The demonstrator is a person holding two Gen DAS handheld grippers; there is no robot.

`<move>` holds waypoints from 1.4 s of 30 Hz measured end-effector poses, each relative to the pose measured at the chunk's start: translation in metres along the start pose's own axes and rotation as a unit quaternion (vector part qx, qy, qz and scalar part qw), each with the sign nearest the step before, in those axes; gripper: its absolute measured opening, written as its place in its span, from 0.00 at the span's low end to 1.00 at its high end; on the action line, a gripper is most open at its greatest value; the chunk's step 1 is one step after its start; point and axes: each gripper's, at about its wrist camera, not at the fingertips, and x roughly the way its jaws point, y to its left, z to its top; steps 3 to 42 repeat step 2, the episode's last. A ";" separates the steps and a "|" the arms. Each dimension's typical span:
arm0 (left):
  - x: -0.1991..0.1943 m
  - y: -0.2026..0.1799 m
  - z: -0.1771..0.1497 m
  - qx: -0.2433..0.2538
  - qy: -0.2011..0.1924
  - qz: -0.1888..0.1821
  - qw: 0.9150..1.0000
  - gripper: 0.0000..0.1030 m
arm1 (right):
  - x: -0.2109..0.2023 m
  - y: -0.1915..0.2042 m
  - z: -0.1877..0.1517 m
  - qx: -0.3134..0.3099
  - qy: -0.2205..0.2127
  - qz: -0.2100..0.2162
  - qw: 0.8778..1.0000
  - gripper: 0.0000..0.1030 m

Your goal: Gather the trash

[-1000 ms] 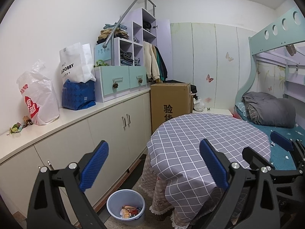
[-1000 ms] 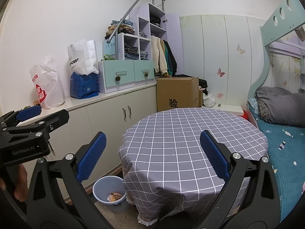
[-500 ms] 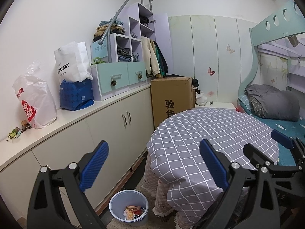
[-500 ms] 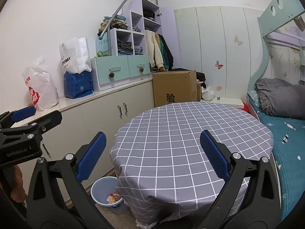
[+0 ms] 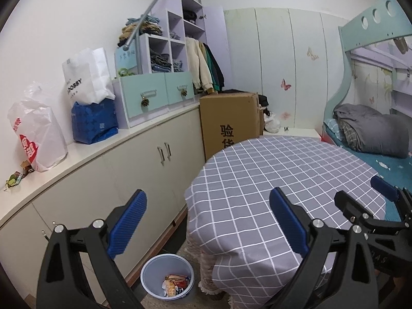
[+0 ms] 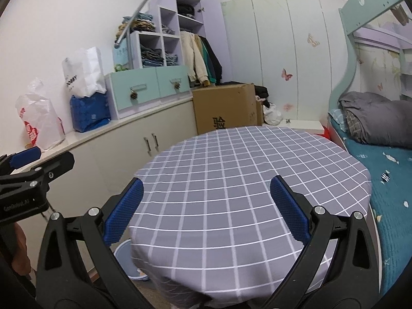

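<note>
A pale blue bin [image 5: 167,275] stands on the floor between the cabinet and the round table, with several wrappers [image 5: 175,284] inside. The right wrist view shows only part of the bin [image 6: 123,260] behind the tablecloth. Small scraps of trash [image 5: 15,177] lie at the left end of the counter. My left gripper [image 5: 206,219] is open and empty, held above the gap beside the table. My right gripper [image 6: 206,206] is open and empty over the table's near edge. The table's top, under a grey checked cloth [image 6: 231,175], carries nothing.
A white plastic bag [image 5: 38,139], a blue bag [image 5: 94,122] and a white paper bag [image 5: 86,77] stand on the cabinet counter [image 5: 85,152]. A cardboard box [image 5: 229,121] sits behind the table. A bunk bed [image 5: 373,139] with a grey quilt fills the right.
Both grippers have drifted to the right and slightly forward over the table. The bin now sits more to the left and is partly hidden in the right wrist view. Both stay open.
</note>
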 end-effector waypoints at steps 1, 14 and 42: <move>0.006 -0.005 0.000 0.003 0.005 -0.002 1.000 0.91 | 0.006 -0.007 0.000 0.002 0.005 -0.005 1.000 0.94; 0.012 -0.009 0.000 0.006 0.009 -0.005 1.000 0.91 | 0.010 -0.012 0.000 0.001 0.011 -0.009 1.000 0.94; 0.012 -0.009 0.000 0.006 0.009 -0.005 1.000 0.91 | 0.010 -0.012 0.000 0.001 0.011 -0.009 1.000 0.94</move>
